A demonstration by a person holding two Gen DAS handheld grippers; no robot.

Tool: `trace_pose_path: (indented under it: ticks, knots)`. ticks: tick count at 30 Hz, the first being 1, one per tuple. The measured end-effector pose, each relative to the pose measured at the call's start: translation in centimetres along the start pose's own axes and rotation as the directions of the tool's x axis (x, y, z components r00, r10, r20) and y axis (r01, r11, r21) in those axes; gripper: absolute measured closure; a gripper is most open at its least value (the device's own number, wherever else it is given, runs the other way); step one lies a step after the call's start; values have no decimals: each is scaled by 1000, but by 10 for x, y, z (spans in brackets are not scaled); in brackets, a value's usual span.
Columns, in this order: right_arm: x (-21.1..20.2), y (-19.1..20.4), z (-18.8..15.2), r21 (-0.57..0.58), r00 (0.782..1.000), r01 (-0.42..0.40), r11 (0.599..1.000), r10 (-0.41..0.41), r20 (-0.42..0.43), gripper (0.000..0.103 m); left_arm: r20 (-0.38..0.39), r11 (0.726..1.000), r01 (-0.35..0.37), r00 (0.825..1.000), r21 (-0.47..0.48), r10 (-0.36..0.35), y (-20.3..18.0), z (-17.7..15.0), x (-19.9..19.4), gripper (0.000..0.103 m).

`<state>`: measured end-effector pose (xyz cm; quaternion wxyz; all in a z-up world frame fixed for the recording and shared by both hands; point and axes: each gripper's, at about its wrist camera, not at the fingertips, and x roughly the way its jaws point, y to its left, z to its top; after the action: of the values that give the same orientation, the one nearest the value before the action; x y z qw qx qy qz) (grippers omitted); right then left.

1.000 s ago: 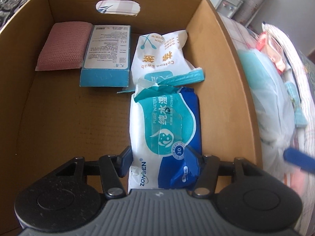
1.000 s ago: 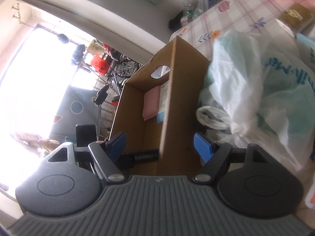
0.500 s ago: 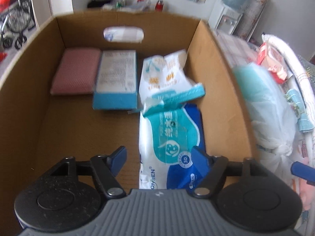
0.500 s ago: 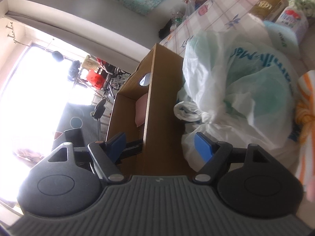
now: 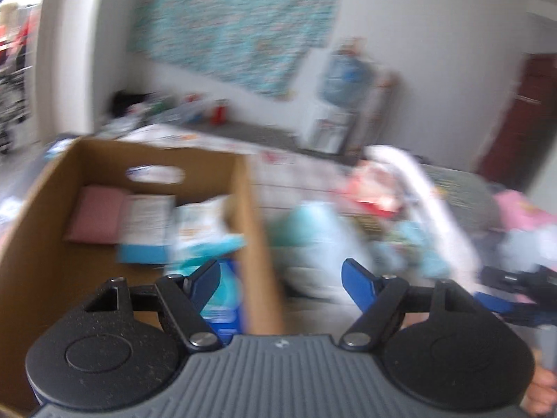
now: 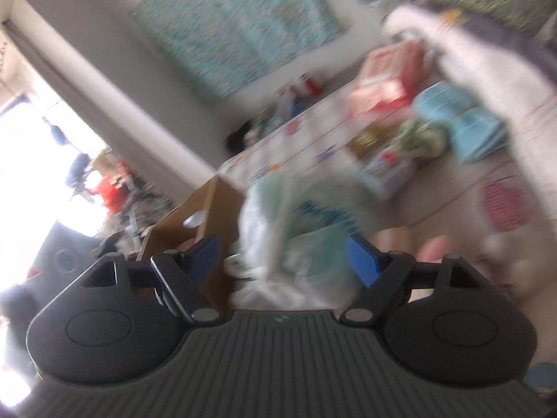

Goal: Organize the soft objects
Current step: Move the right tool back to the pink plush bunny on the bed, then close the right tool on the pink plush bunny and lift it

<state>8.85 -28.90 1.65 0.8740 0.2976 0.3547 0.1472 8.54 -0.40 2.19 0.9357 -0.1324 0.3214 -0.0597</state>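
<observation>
Both views are motion-blurred. A cardboard box [image 5: 254, 216] holds a pink pad [image 5: 95, 216], a blue-and-white carton [image 5: 146, 226], a white cotton-swab bag [image 5: 198, 226] and a blue wet-wipes pack [image 5: 222, 296]. My left gripper [image 5: 280, 275] is open and empty, raised above the box's right wall. My right gripper [image 6: 283, 254] is open and empty, in front of a white-and-teal plastic bag [image 6: 296, 216]; that bag also shows in the left wrist view [image 5: 313, 237]. The box shows small at the left of the right wrist view [image 6: 195, 216].
A heap of soft goods lies to the right: a white towel [image 6: 487, 55], teal cloths [image 6: 463, 122], red-and-white packs [image 6: 383, 80]. Bottles [image 5: 209, 111] stand at the table's back edge. A water dispenser [image 5: 344, 101] stands by the wall.
My left gripper has let go of the wet-wipes pack, which now lies in the box, and has risen and swung right. My right gripper has also swung right, towards the heap.
</observation>
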Motion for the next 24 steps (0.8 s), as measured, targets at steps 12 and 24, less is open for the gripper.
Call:
trace_pose_path:
  ticks: [12,24]
  knots:
    - [-52,-62,-24,80,987,157,984,-160,29,22,-152,918,318,946,236,-288,-132,-76,63,39]
    - [-43,-94,-35,154,992,129,980,-126,-30,22,-224,910,346,928,228,-297,-138,-123,97,70]
